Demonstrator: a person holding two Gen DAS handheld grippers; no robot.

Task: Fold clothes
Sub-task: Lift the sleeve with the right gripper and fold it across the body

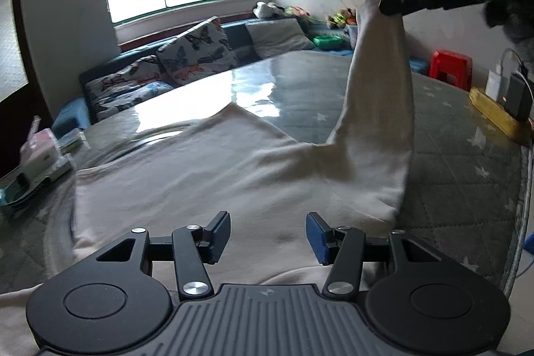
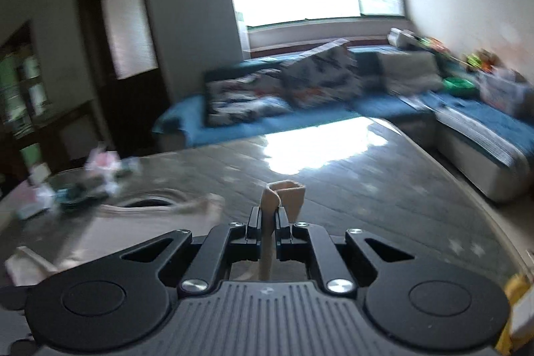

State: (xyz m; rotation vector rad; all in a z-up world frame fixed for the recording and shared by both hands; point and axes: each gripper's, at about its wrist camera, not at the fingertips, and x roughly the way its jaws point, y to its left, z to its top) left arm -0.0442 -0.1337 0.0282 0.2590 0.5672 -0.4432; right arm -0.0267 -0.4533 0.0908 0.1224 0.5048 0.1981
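Observation:
A cream long-sleeved garment (image 1: 207,175) lies spread on the grey quilted table (image 1: 467,162). My left gripper (image 1: 268,234) is open and empty, hovering just above the garment's near part. My right gripper (image 2: 267,219) is shut on the cuff of the garment's sleeve (image 2: 287,194). In the left wrist view the right gripper (image 1: 397,4) holds that sleeve (image 1: 377,109) lifted high above the table at the right. The rest of the garment (image 2: 100,232) shows blurred at the lower left of the right wrist view.
A blue sofa (image 2: 333,109) with patterned cushions (image 1: 193,55) stands behind the table under the window. Small clutter and boxes (image 1: 36,162) sit at the table's left edge. A yellow box (image 1: 494,112) and chargers sit at its right edge. A red stool (image 1: 450,69) stands beyond.

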